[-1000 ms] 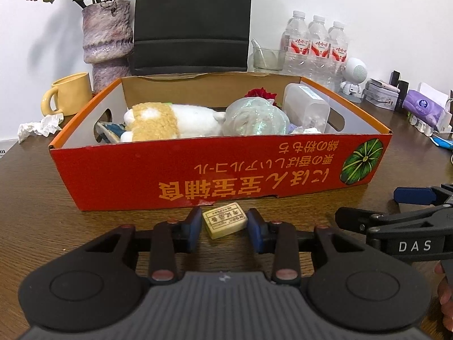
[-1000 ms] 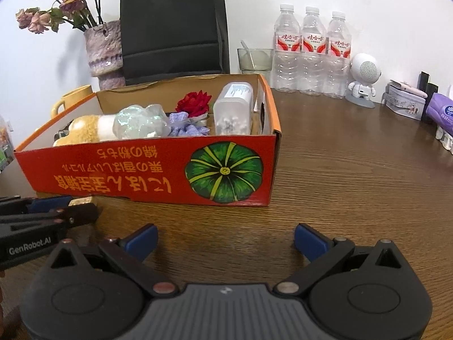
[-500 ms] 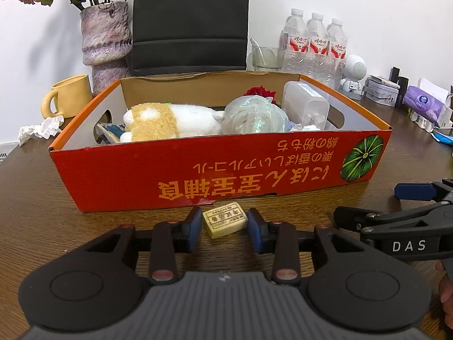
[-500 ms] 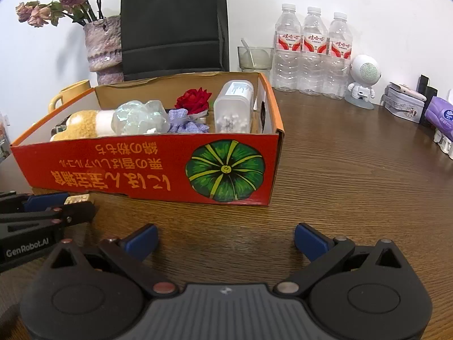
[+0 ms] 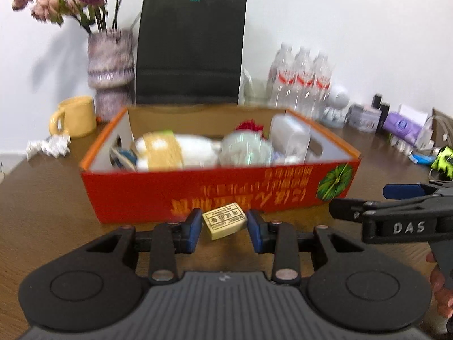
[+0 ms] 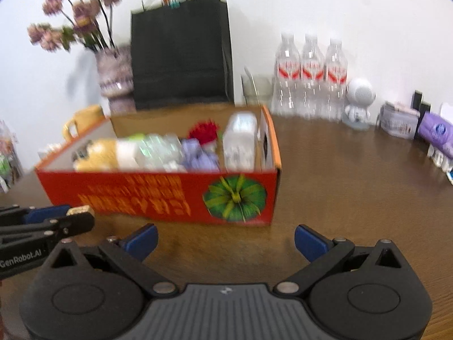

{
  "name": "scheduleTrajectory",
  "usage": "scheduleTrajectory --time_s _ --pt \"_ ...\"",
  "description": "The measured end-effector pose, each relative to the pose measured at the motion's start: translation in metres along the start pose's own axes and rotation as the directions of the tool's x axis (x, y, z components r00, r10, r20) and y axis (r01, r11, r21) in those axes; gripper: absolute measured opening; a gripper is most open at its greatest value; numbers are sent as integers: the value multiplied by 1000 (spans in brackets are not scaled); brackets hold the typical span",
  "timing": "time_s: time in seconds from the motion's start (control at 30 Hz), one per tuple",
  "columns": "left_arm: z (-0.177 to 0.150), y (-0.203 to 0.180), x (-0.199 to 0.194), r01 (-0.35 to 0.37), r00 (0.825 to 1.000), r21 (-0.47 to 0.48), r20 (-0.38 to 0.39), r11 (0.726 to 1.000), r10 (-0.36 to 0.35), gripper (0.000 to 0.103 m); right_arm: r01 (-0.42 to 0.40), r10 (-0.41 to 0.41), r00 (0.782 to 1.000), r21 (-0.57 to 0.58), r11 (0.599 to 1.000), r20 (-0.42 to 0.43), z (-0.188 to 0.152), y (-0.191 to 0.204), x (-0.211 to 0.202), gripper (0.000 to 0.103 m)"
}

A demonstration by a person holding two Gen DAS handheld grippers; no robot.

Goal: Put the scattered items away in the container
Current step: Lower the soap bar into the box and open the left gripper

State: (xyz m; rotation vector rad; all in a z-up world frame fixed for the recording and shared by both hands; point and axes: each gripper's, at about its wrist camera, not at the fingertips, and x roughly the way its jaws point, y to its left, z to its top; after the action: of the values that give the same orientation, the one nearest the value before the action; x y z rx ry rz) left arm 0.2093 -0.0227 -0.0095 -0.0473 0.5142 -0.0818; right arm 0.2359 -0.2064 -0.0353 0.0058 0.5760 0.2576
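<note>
Small cream block [image 5: 225, 220] pinched between the blue pads of the left gripper [image 5: 225, 228], tilted, in front of the red cardboard box [image 5: 215, 195]. Box holds a plush toy [image 5: 172, 153], a clear plastic jar [image 5: 288, 137] and a red flower [image 5: 250, 126]. Right gripper [image 6: 225, 239] off to the right, jaws wide, nothing between them, above the wooden table [image 6: 354, 187].

Count taken. One red cardboard box [image 5: 158, 195]. One cream eraser block [image 5: 225, 220] between the left tool [image 5: 225, 226] pads. Three water bottles [image 6: 312, 85] beyond the box. One black paper bag [image 5: 189, 51]. One vase [image 5: 110, 68]. One yellow mug [image 5: 75, 116]. One white robot figurine [image 6: 358, 102].
</note>
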Motion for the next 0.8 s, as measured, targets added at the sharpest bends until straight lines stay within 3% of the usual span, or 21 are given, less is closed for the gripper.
scheduleTrajectory --time_s 0.1,0.27,0.57,0.6,0.67,0.73,0.8 --pt "21 6 -13 4 998 -3 58 1000 -4 35 -30 30 998 -5 1000 59 18 4 -17 103" --pt "62 13 -7 -6 993 -8 114 1000 7 36 -52 55 996 -32 998 76 58 11 -13 103" --pt "90 24 56 -55 998 -40 18 998 55 39 -31 32 999 -30 999 36 87 13 34 103" --pt "90 25 61 -67 998 -48 0 997 67 45 -31 31 999 -26 999 23 87 11 39 103" --pt "87 28 66 -108 994 -66 -18 992 107 93 -26 26 1000 -20 999 3 85 7 46 103" --pt "85 29 63 -139 990 -74 2 988 140 103 -22 21 1000 -12 1000 -7 83 4 48 103" --pt "84 30 60 -138 990 -75 3 988 138 103 -24 24 1000 -4 1000 -4 83 2 46 103"
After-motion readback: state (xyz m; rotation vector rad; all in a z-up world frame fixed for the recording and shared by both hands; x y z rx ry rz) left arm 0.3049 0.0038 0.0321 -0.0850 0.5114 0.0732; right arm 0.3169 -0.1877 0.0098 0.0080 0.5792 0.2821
